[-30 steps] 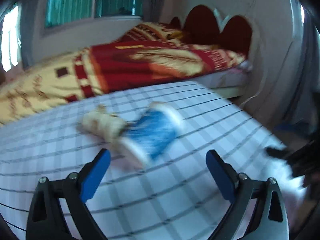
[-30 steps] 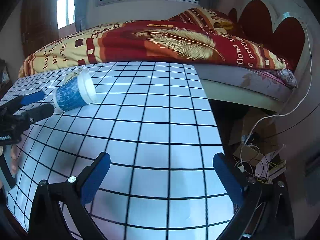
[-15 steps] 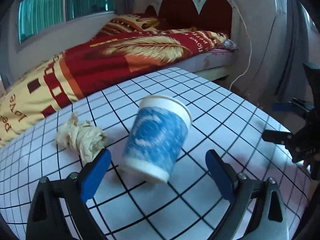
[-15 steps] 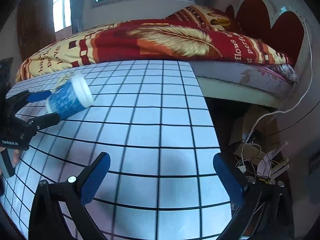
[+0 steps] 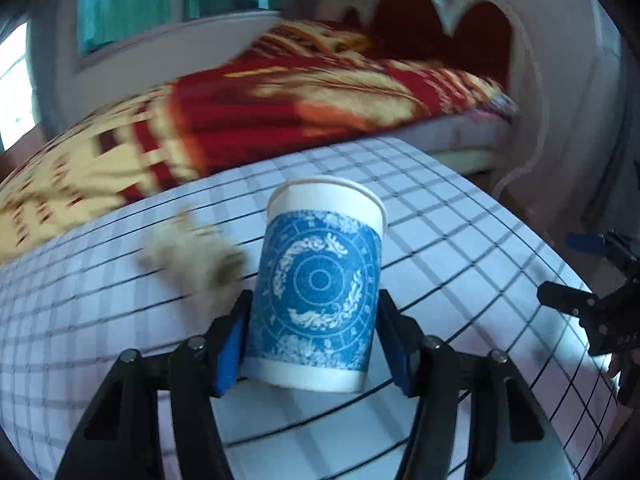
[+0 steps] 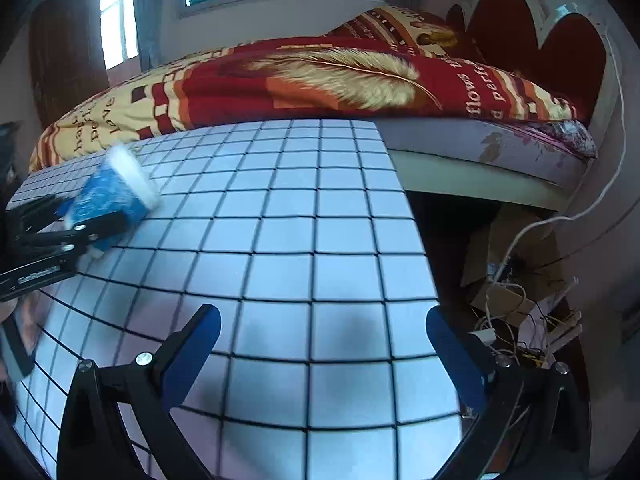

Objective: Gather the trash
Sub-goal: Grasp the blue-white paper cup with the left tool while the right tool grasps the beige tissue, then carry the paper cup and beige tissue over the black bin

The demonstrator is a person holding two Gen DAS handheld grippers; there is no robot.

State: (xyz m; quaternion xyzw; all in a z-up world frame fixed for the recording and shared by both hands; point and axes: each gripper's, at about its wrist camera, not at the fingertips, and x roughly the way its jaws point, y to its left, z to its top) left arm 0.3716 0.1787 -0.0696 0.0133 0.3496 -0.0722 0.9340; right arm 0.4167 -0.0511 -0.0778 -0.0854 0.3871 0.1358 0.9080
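My left gripper (image 5: 314, 344) has just closed its jaws onto the blue paper cup (image 5: 318, 292) above the checked counter (image 5: 460, 248); the right gripper (image 6: 322, 344) is apart, empty. Squeezing harder could crush the thin cup.

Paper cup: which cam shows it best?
Left wrist. The paper cup fills the centre, sharp, blue print readable, clamped between the left tool pads. The right wrist view catches it only small and blurred at the left edge.

Home bedroom: blanketed bed (image 6: 320, 80)
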